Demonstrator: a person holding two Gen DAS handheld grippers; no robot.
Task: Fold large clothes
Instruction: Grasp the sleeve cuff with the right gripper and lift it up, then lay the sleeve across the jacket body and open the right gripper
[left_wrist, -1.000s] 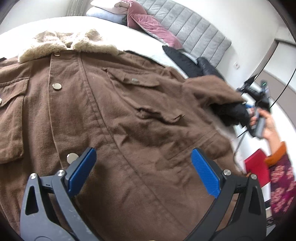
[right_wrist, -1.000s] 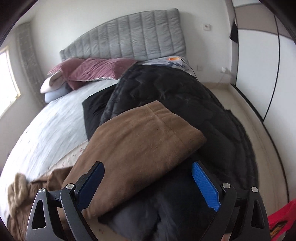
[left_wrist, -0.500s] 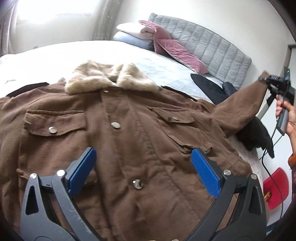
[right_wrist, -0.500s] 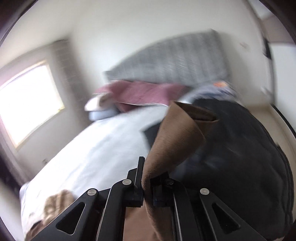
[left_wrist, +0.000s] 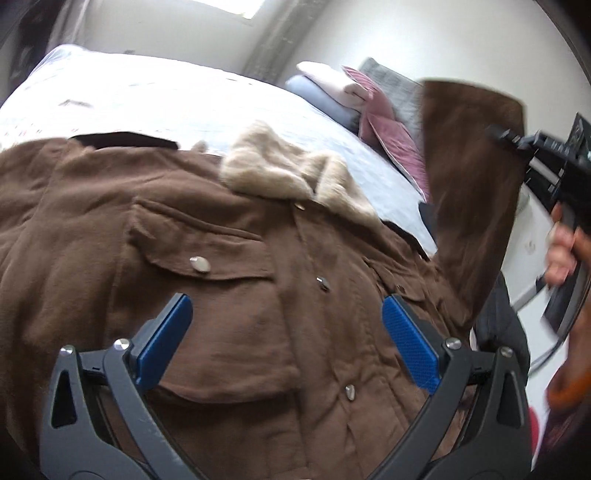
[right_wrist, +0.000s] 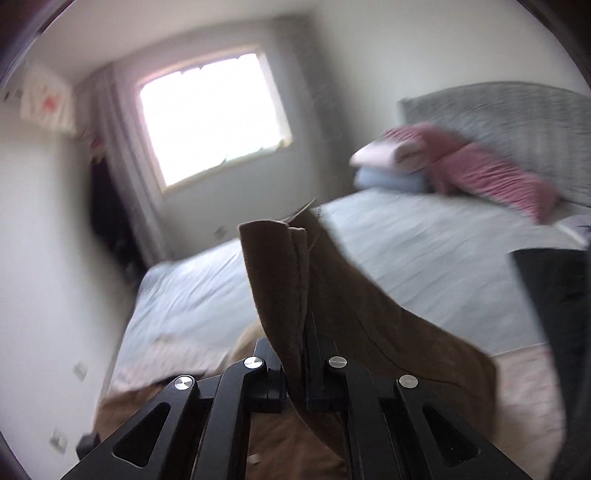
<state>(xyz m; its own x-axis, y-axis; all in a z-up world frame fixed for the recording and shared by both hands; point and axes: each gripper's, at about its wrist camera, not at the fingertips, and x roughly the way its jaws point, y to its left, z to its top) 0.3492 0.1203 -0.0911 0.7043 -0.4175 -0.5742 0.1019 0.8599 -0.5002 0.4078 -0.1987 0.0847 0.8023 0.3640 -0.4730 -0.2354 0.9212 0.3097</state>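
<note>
Hovering over the brown button-front jacket with the beige fleece collar (left_wrist: 229, 295), the left gripper (left_wrist: 284, 332), blue pads (left_wrist: 166, 339) spread wide apart, nothing between them, nothing touched. No brand, label or legible writing anywhere in either view. Spread front-up across the white-sheeted bed (left_wrist: 147, 99), that jacket, filling the left wrist view from 9 o'clock through 6 o'clock, silver snap buttons (left_wrist: 200, 264) on placket and pocket flap. Lifted at 2 o'clock, the brown sleeve (left_wrist: 469, 177), hanging above the bed from the right gripper (left_wrist: 506, 138), with the person's hand (left_wrist: 563, 254) on its handle at 3 o'clock. Clamped together on the sleeve cuff (right_wrist: 284, 295) in the right wrist view, black fingers (right_wrist: 321, 369) at 6 o'clock, cloth rising toward centre. Beyond, at 2 o'clock, stacked white, blue and pink pillows (right_wrist: 443, 162) against a grey quilted headboard (right_wrist: 517, 114); at 11 o'clock, a bright window (right_wrist: 210, 114). Blurred, much of the right view.
</note>
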